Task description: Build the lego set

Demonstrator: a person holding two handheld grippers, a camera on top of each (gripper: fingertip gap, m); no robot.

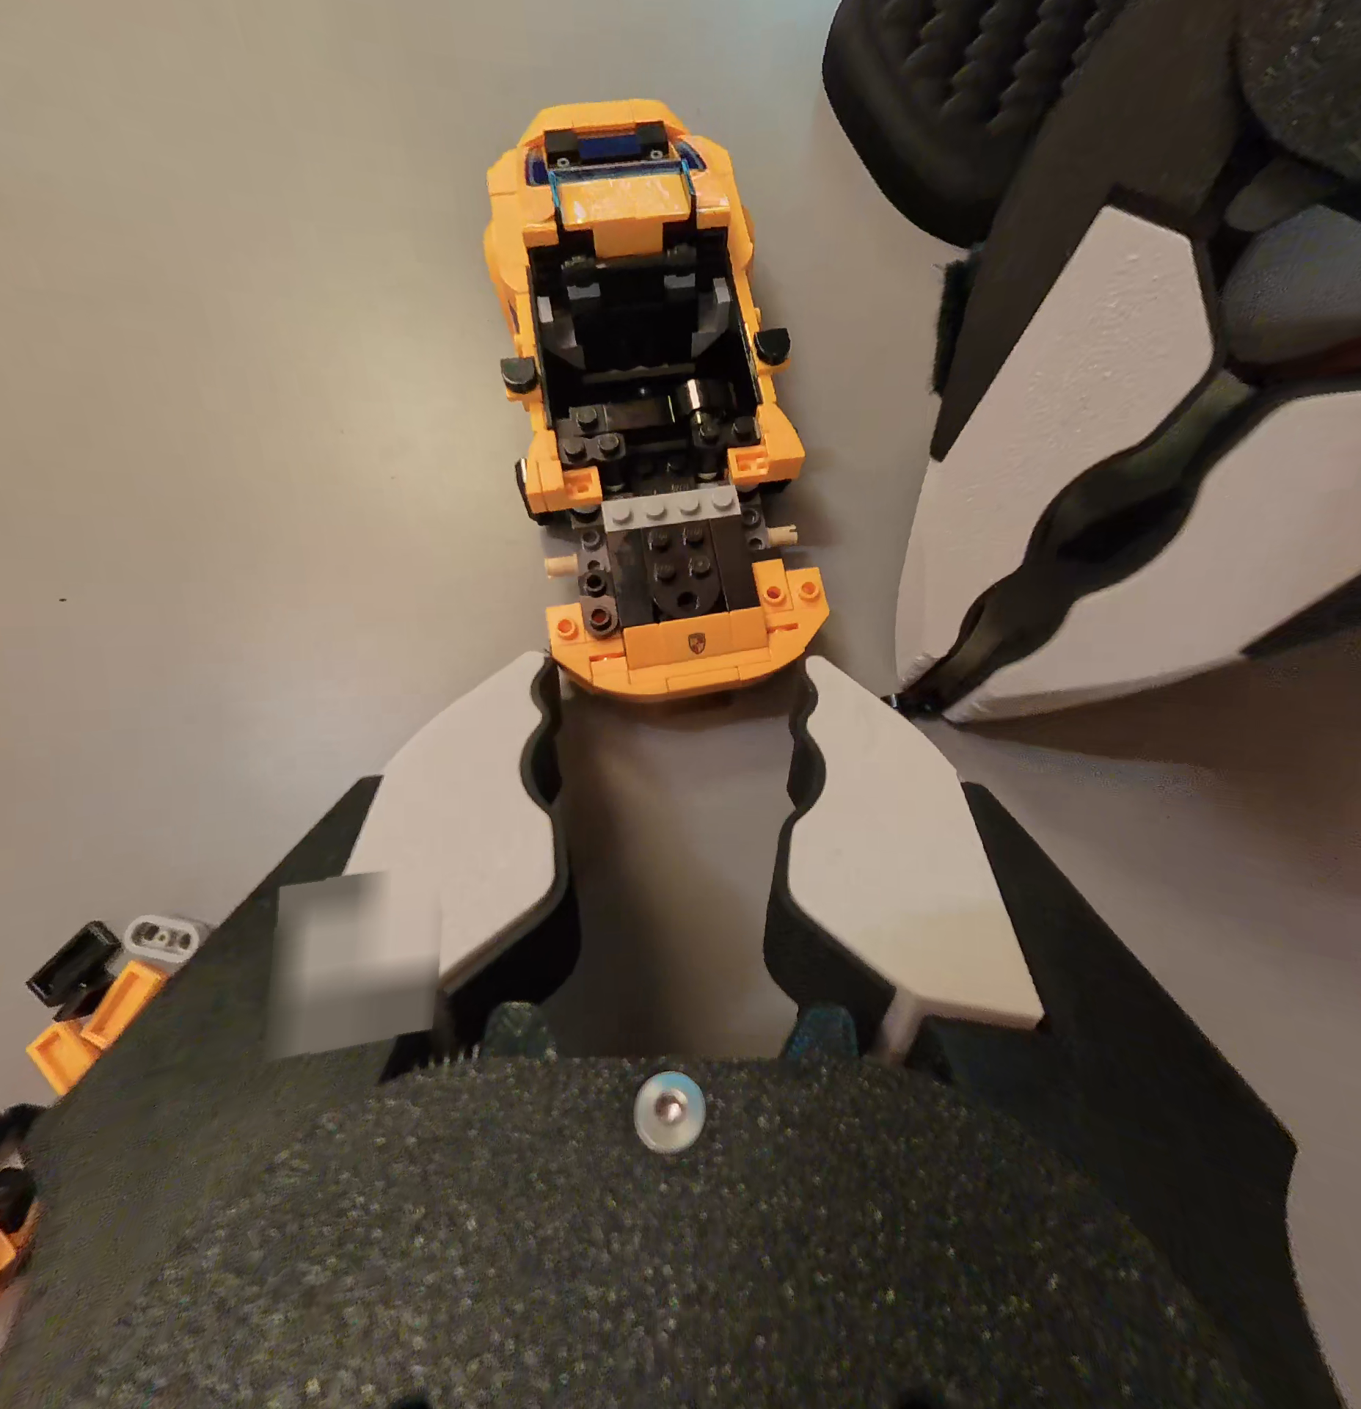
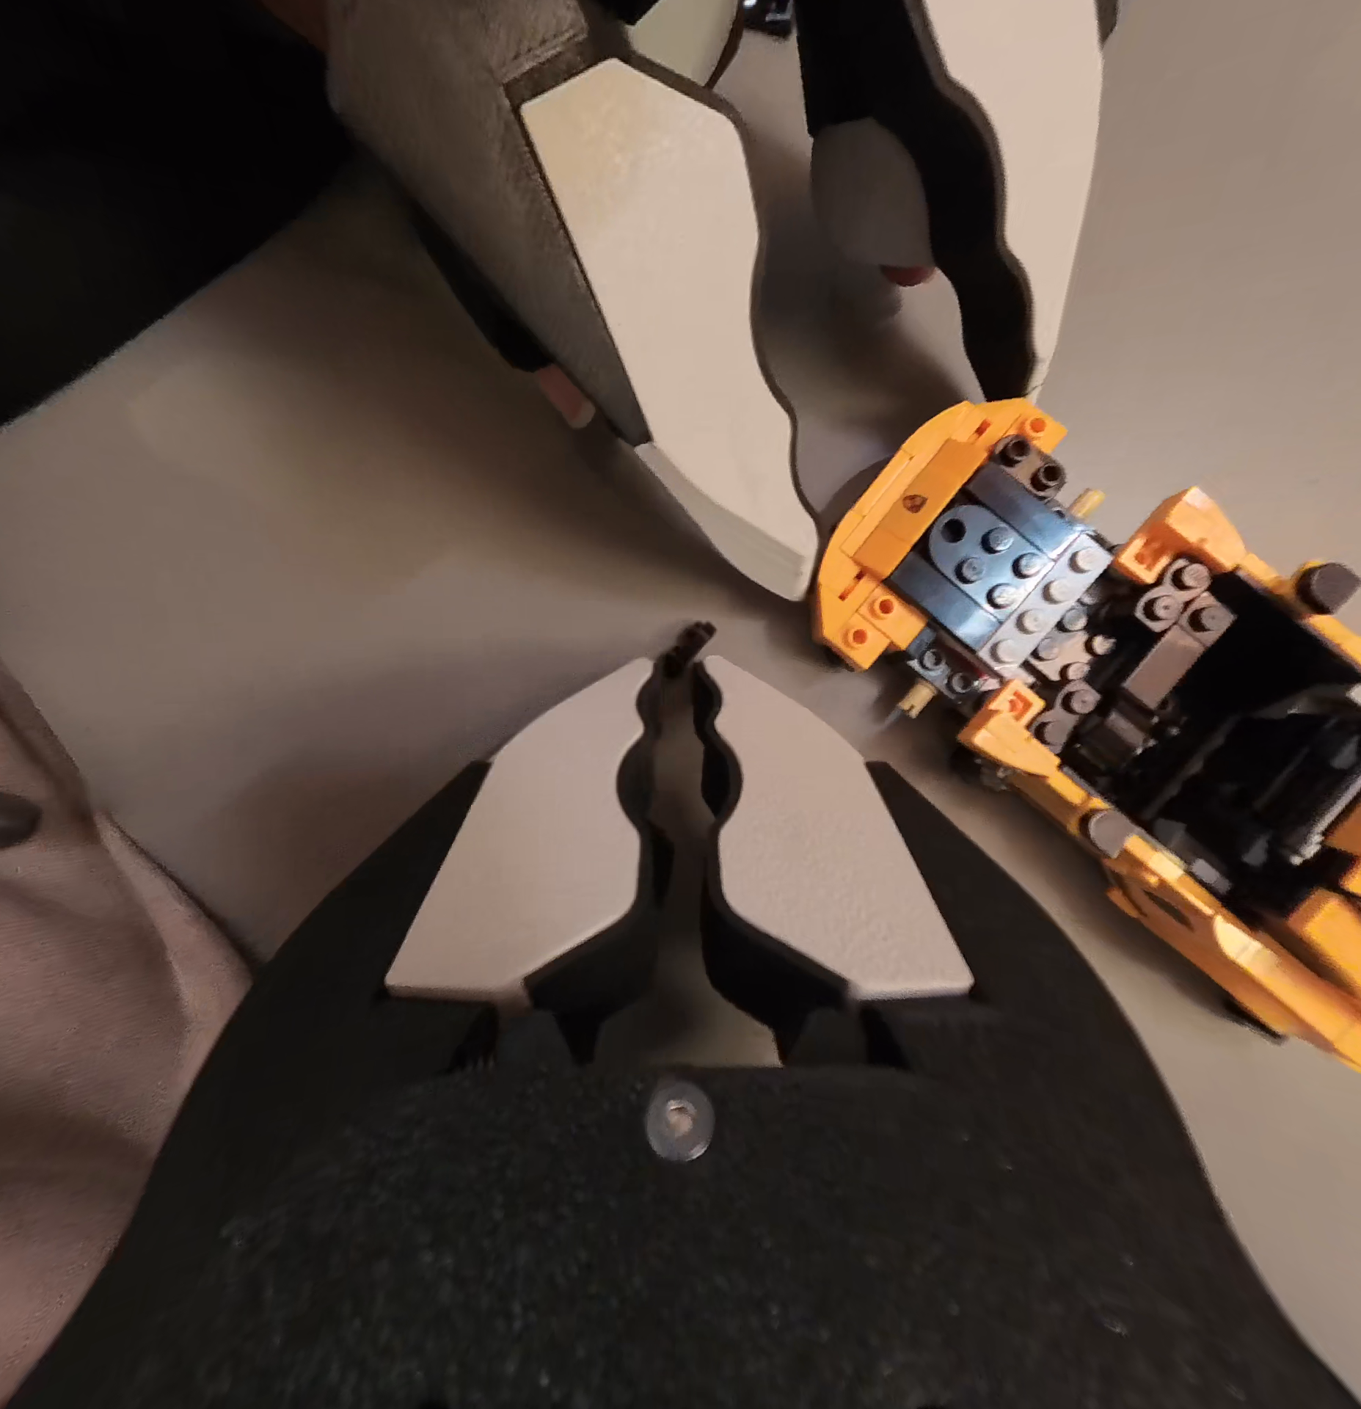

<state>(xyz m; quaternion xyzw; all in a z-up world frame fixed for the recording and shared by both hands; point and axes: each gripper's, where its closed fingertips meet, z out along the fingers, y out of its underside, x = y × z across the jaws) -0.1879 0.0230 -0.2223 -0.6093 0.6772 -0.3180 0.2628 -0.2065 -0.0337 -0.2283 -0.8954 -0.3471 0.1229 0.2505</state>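
The left gripper (image 1: 673,671) is holding its pale, wavy-edged fingers wide apart, their tips sitting at either side of the rounded orange nose of the lego car (image 1: 639,396), so close that contact cannot be told. The car is lying lengthwise on the smooth grey table (image 1: 227,381), nose near, tail far, its roofless cabin gaping like a black box with small dark studded bricks sitting inside. A light grey studded plate (image 1: 673,512) is crossing the bonnet. At the near left, loose orange and black bricks (image 1: 90,999) are lying scattered. To the right, the right gripper (image 2: 685,659) is pinching a tiny black ridged piece (image 2: 688,644) at its tips, just beside the car's nose.
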